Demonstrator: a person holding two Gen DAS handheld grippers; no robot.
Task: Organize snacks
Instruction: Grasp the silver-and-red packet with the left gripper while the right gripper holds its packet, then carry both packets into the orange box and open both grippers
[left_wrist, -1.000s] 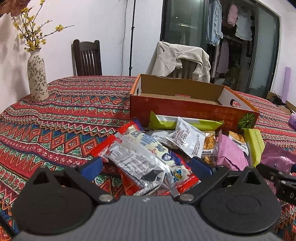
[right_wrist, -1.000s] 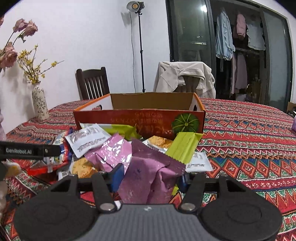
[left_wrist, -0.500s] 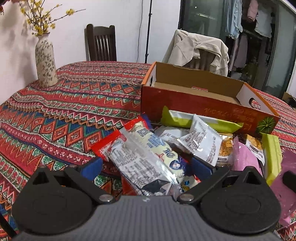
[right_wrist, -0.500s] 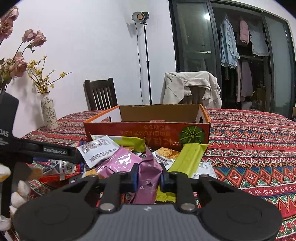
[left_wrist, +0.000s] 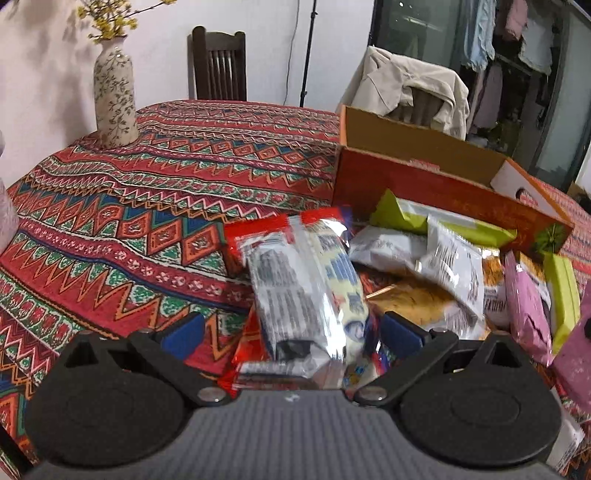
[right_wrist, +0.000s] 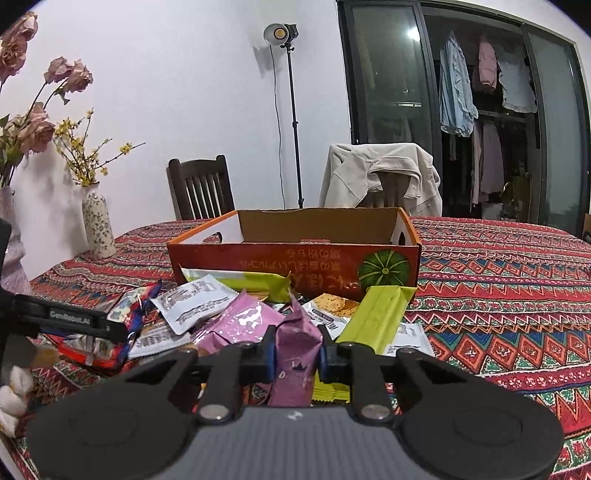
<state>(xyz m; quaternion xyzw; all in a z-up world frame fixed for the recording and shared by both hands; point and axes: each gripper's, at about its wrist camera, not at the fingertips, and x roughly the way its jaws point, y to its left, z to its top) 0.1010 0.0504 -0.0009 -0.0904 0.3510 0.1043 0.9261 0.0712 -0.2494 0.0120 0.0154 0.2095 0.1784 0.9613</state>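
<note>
A pile of snack packets lies on the patterned tablecloth in front of an open red cardboard box (left_wrist: 424, 184) (right_wrist: 295, 262). My right gripper (right_wrist: 296, 352) is shut on a crumpled purple packet (right_wrist: 297, 336), which stands up between the blue pads. My left gripper (left_wrist: 291, 330) is open. A silver packet (left_wrist: 295, 295) on red wrappers lies between its wide-apart pads, and neither pad presses on it. One finger (right_wrist: 74, 319) of the left gripper shows at the left of the right wrist view, over the red wrappers. Green (right_wrist: 376, 317), pink (right_wrist: 240, 319) and white (right_wrist: 195, 299) packets lie around the purple one.
A flowered vase (left_wrist: 114, 85) (right_wrist: 96, 225) stands at the table's far left, and a second vase with pink roses (right_wrist: 11, 251) is nearer. A dark chair (right_wrist: 201, 188) and a chair draped with a jacket (right_wrist: 384, 173) stand behind the table. A lamp stand (right_wrist: 290, 110) is by the wall.
The right jaws closed from wide apart onto the purple packet and stayed there. My left gripper, still open, moved in over the silver and red packets and tipped further down.
</note>
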